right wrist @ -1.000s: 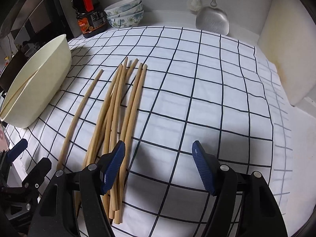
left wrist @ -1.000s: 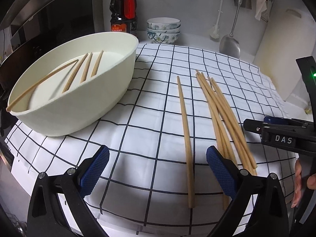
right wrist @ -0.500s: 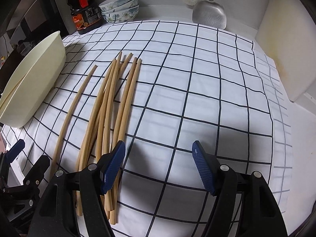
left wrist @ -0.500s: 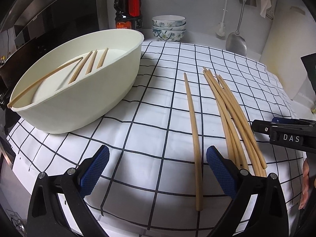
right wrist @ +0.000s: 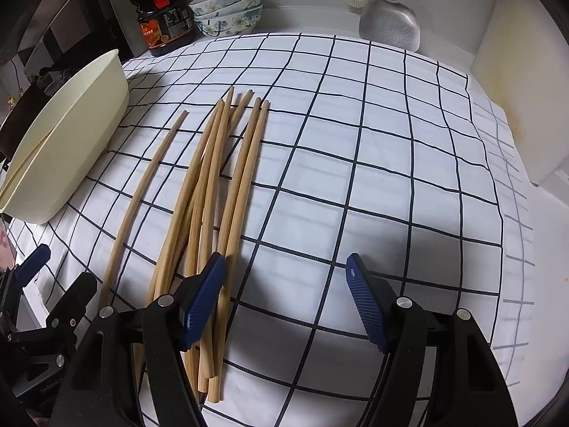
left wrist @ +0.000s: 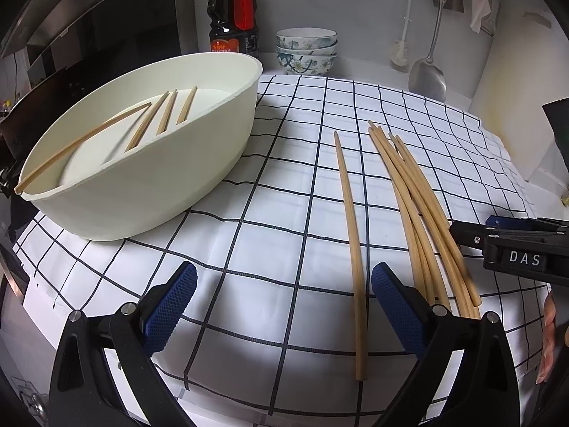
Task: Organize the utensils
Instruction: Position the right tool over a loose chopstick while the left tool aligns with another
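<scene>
Your left gripper point(left wrist: 284, 302) hangs wide and empty over the cloth point(left wrist: 270, 192), a lone chopstick point(left wrist: 350, 210) just inside its right finger. Your right gripper point(right wrist: 284, 299) gapes too, beside the chopstick bundle point(right wrist: 213, 192). Four chopsticks lie in the tub point(left wrist: 199, 163).

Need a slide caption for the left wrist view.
Open left gripper above checked cloth; loose chopsticks beside cream tub.

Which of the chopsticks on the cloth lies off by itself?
The single chopstick nearest the white tub. It lies alone on the checked cloth; the others are bunched together, overlapping.
</scene>
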A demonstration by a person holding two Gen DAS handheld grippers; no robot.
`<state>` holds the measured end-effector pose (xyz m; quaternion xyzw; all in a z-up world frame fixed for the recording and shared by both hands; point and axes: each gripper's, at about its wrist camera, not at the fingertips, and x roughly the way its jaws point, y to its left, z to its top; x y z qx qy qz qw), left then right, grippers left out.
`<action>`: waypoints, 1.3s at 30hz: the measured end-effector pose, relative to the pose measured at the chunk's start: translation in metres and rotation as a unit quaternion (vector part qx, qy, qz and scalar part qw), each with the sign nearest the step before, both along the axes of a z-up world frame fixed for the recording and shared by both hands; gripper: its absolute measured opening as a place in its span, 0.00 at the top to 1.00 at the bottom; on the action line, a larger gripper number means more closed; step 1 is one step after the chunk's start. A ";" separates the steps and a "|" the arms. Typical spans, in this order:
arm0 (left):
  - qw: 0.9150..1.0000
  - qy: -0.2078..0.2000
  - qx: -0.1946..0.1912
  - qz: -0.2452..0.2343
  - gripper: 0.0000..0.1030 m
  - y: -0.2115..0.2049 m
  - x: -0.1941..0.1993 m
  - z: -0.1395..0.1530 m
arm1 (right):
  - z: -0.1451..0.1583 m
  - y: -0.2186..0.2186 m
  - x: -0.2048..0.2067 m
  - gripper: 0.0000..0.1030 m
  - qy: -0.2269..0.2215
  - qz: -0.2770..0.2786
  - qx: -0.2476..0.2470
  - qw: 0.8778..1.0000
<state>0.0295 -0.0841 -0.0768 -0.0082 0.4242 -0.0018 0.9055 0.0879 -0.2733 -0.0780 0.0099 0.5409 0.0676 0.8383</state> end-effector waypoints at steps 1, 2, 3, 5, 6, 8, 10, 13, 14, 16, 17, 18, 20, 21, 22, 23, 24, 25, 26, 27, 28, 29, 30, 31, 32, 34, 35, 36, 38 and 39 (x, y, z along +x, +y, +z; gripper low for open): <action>1.000 0.001 0.000 0.000 0.06 0.000 0.000 0.000 | 0.000 0.000 0.000 0.35 0.000 0.000 -0.001 1.000; 1.000 0.001 0.001 0.001 0.06 0.000 0.001 -0.001 | -0.001 0.000 0.000 0.35 -0.001 0.000 -0.002 1.000; 1.000 0.002 0.001 0.001 0.06 0.000 0.001 -0.001 | -0.001 -0.001 0.000 0.34 -0.001 0.000 -0.004 1.000; 1.000 0.001 0.003 0.001 0.06 0.000 0.001 -0.001 | -0.001 -0.001 0.000 0.34 0.002 0.001 -0.007 1.000; 1.000 0.001 0.003 0.001 0.06 0.000 0.001 -0.001 | -0.001 -0.001 0.000 0.33 0.004 0.002 -0.010 1.000; 1.000 0.000 0.004 0.001 0.06 0.000 0.001 -0.001 | -0.001 0.000 -0.001 0.33 0.004 0.003 -0.013 1.000; 1.000 -0.001 0.005 0.002 0.06 0.001 0.001 -0.001 | -0.001 0.000 -0.001 0.33 0.003 0.004 -0.017 1.000; 1.000 0.000 0.005 0.003 0.06 0.001 0.002 -0.002 | -0.001 -0.002 -0.002 0.33 0.002 0.001 -0.021 1.000; 1.000 0.001 0.005 0.003 0.06 0.001 0.002 -0.002 | -0.001 -0.004 -0.002 0.33 0.000 -0.003 -0.025 1.000; 1.000 0.001 0.005 0.003 0.06 0.001 0.003 -0.003 | -0.001 -0.007 -0.002 0.33 0.000 -0.007 -0.026 1.000; 1.000 0.001 0.007 0.003 0.06 0.001 0.003 -0.003 | 0.000 -0.009 -0.002 0.33 0.000 -0.008 -0.025 1.000; 1.000 0.002 0.008 0.003 0.06 0.001 0.003 -0.004 | -0.001 -0.010 -0.002 0.33 0.001 -0.010 -0.025 1.000; 1.000 0.002 0.009 0.003 0.06 0.001 0.003 -0.005 | -0.001 -0.013 -0.002 0.33 0.001 -0.015 -0.027 1.000; 1.000 0.002 0.010 0.003 0.06 0.000 0.003 -0.005 | -0.001 -0.014 -0.002 0.33 0.001 -0.016 -0.027 1.000; 1.000 0.003 0.011 0.003 0.06 0.000 0.003 -0.005 | -0.001 -0.015 -0.002 0.33 0.001 -0.018 -0.028 0.999; 1.000 0.003 0.012 0.003 0.06 0.000 0.004 -0.005 | 0.000 -0.017 -0.001 0.33 0.001 -0.020 -0.030 0.999; 1.000 0.003 0.013 0.003 0.06 0.000 0.004 -0.006 | 0.000 -0.018 -0.001 0.33 0.001 -0.022 -0.030 0.999; 1.000 0.003 0.014 0.003 0.06 -0.001 0.004 -0.006 | -0.001 -0.019 -0.001 0.33 0.002 -0.024 -0.031 0.999; 1.000 0.004 0.015 0.003 0.06 0.000 0.004 -0.006 | -0.001 -0.021 0.000 0.33 0.002 -0.026 -0.029 0.999; 1.000 0.004 0.014 0.004 0.06 0.000 0.004 -0.007 | -0.001 -0.022 0.000 0.33 0.003 -0.027 -0.028 0.999; 1.000 0.004 0.013 0.004 0.06 0.001 0.004 -0.007 | -0.001 -0.022 0.000 0.33 0.003 -0.028 -0.026 0.999; 1.000 0.004 0.013 0.005 0.06 0.001 0.004 -0.007 | -0.001 -0.022 0.000 0.33 0.002 -0.028 -0.025 0.999; 1.000 0.003 0.013 0.006 0.06 0.002 0.004 -0.007 | 0.000 -0.022 0.000 0.33 0.002 -0.027 -0.025 0.999; 1.000 0.002 0.014 0.006 0.06 0.002 0.004 -0.007 | 0.000 -0.020 0.000 0.33 0.001 -0.025 -0.024 0.999; 1.000 0.002 0.014 0.007 0.06 0.002 0.005 -0.007 | 0.001 -0.019 0.000 0.33 0.000 -0.023 -0.022 0.999; 1.000 0.003 0.013 0.008 0.06 0.003 0.006 -0.008 | 0.000 -0.016 0.000 0.33 -0.001 -0.019 -0.020 1.000; 1.000 0.004 0.014 0.008 0.06 0.003 0.006 -0.008 | 0.000 -0.014 -0.001 0.33 -0.001 -0.017 -0.021 1.000; 1.000 0.004 0.015 0.009 0.06 0.002 0.007 -0.009 | 0.000 -0.013 0.000 0.33 -0.001 -0.016 -0.022 1.000; 1.000 0.005 0.020 0.009 0.06 0.000 0.009 -0.010 | -0.001 -0.012 0.000 0.33 -0.003 -0.017 -0.023 1.000; 1.000 0.006 0.021 0.009 0.06 -0.001 0.010 -0.011 | -0.001 -0.012 0.000 0.33 -0.005 -0.017 -0.024 1.000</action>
